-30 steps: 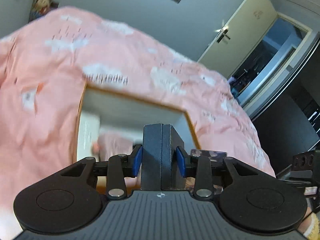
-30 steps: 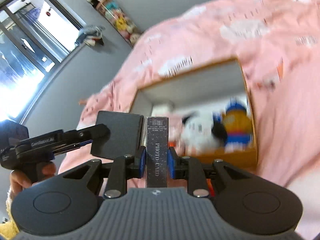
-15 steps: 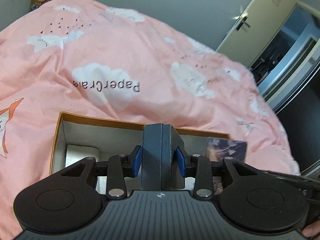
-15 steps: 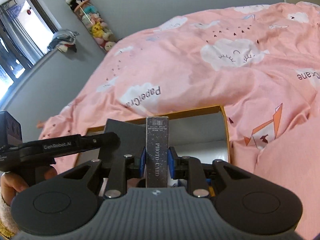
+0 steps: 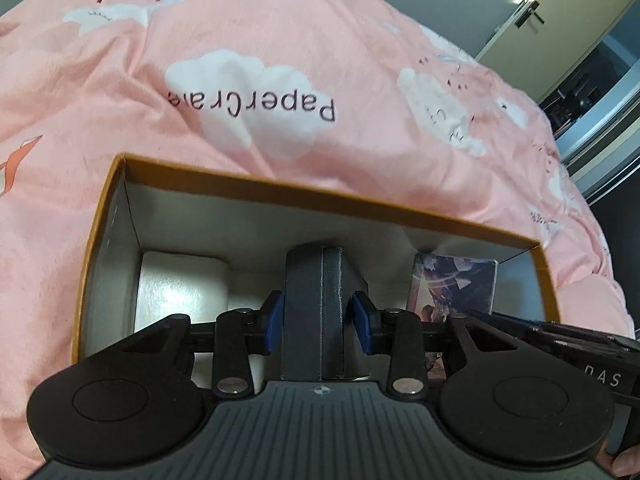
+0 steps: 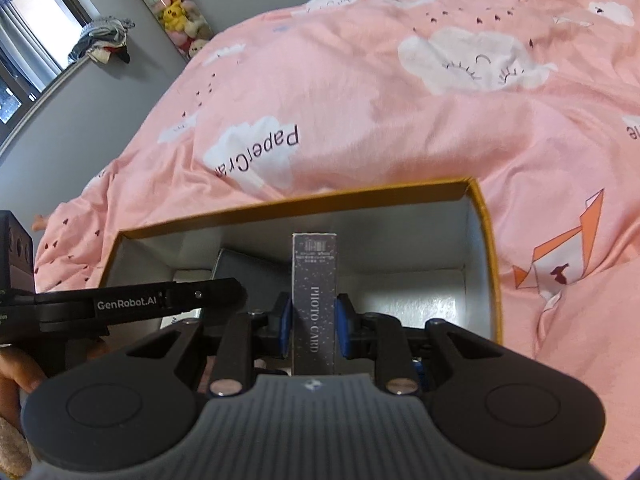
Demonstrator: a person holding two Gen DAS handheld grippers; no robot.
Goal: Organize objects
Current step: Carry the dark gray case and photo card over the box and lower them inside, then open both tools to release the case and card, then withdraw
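Observation:
An open cardboard box [image 5: 328, 200] with an orange rim and white inner walls lies on a pink bedspread. My left gripper [image 5: 319, 316] is shut on a dark grey case [image 5: 316, 280] and holds it inside the box. My right gripper [image 6: 314, 326] is shut on a narrow dark photo card box [image 6: 314, 280], also lowered inside the cardboard box [image 6: 486, 240]. From the left wrist view the photo card box [image 5: 456, 284] shows its printed face at the right. In the right wrist view the grey case [image 6: 248, 276] appears behind the left gripper's arm.
A white box [image 5: 180, 292] lies in the left end of the cardboard box. The pink bedspread [image 6: 400, 100] with cloud prints surrounds it. A door [image 5: 560, 12] stands at the far right, a window [image 6: 24, 40] and a tube of plush toys [image 6: 172, 12] at the far left.
Both grippers have come down and forward over the box, so their loads now sit inside it. The plush toys seen in the box a second ago are out of view.

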